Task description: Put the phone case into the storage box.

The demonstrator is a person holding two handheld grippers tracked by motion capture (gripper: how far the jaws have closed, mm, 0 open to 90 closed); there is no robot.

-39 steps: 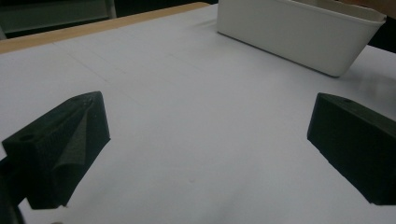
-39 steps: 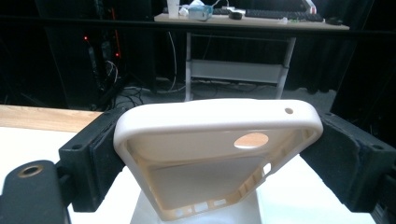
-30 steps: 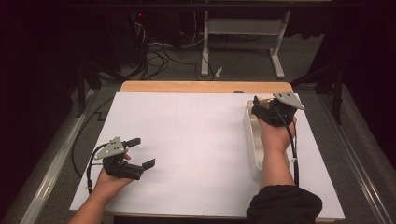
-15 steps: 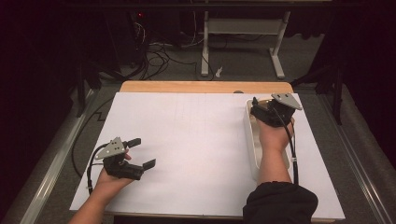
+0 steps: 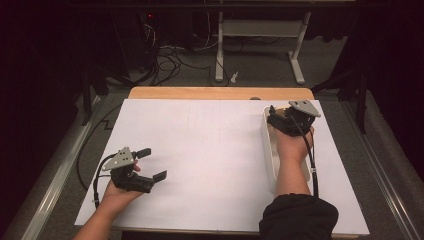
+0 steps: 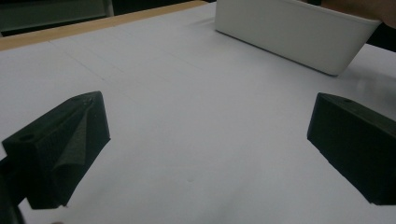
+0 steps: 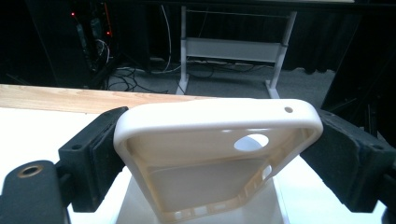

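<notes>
- The left gripper [image 5: 150, 164] sits low at the near left of the table [image 5: 210, 150], held in the person's left hand [image 5: 117, 192]; its jaws stand wide apart with nothing but bare white table surface between them.
- In the left gripper view both black jaws are cut off by the lower edge, so their roots cannot be made out.
- The person's right forearm, in a dark sleeve [image 5: 299, 219], comes in from the bottom edge and lies over the white bin [image 5: 270, 150], hiding much of the bin's inside.
- The bin is a long white container on the right side of the table; in the left gripper view its near wall [image 6: 299, 37] shows, and its right end runs out of the picture.
- The right gripper [image 7: 219, 149] is above the far end of the bin, its jaws clamped on a pale phone case [image 7: 210, 140] by the two long sides.
- The case is held off the table, open side toward the camera, camera hole toward the right; its lower end is cut off by the bottom of the right gripper view.
- In the high view the case is hidden behind the gripper [image 5: 272, 119] and the right hand [image 5: 292, 145].
- Beyond the table's wooden far edge [image 5: 220, 93], cables [image 5: 170, 60] and a white frame [image 5: 260, 35] lie in dim light, hard to make out.
</notes>
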